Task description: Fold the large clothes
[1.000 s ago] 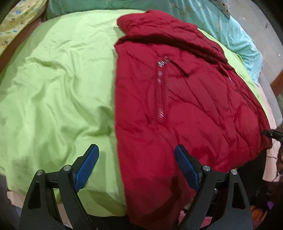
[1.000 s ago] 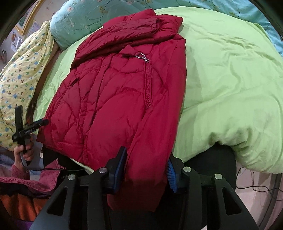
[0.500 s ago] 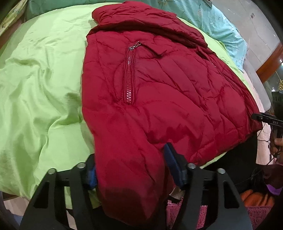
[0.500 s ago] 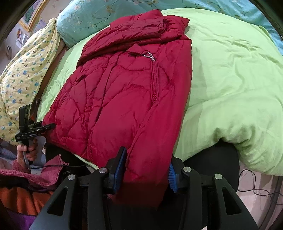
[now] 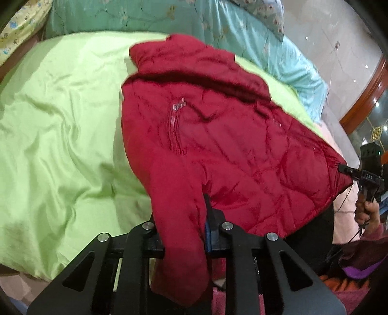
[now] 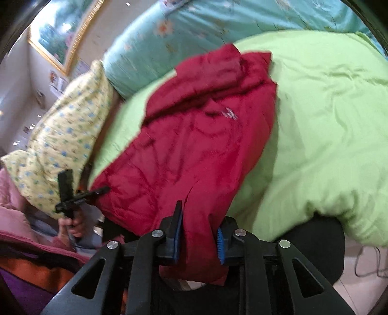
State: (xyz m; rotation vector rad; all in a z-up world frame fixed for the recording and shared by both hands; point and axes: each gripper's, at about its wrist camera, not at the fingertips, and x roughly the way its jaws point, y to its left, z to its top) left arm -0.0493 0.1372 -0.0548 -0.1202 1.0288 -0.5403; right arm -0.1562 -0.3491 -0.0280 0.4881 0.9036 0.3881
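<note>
A red quilted jacket (image 5: 230,150) lies front up on a light green duvet (image 5: 60,135), collar toward the pillows. My left gripper (image 5: 180,213) is closing its jaws on the jacket's near hem below the zipper, and the bunched fabric fills the gap and hides one pad. In the right wrist view the jacket (image 6: 194,150) drapes over my right gripper (image 6: 198,223), whose blue pads (image 6: 178,232) are closing on the hem, with fabric between them. Each view also shows the other hand-held gripper (image 5: 359,173) (image 6: 80,193) at the jacket's far bottom corner.
Teal flowered pillows (image 5: 218,21) (image 6: 194,26) line the head of the bed. A yellow patterned pillow (image 6: 60,145) lies at the left. A hand (image 5: 366,213) and a pink sleeve (image 6: 29,242) show at the edges. A cable (image 6: 366,264) lies on the floor.
Both grippers closed their jaws on the jacket's bottom hem. The hem has lifted off the bed edge, and both views have tilted up toward the pillows.
</note>
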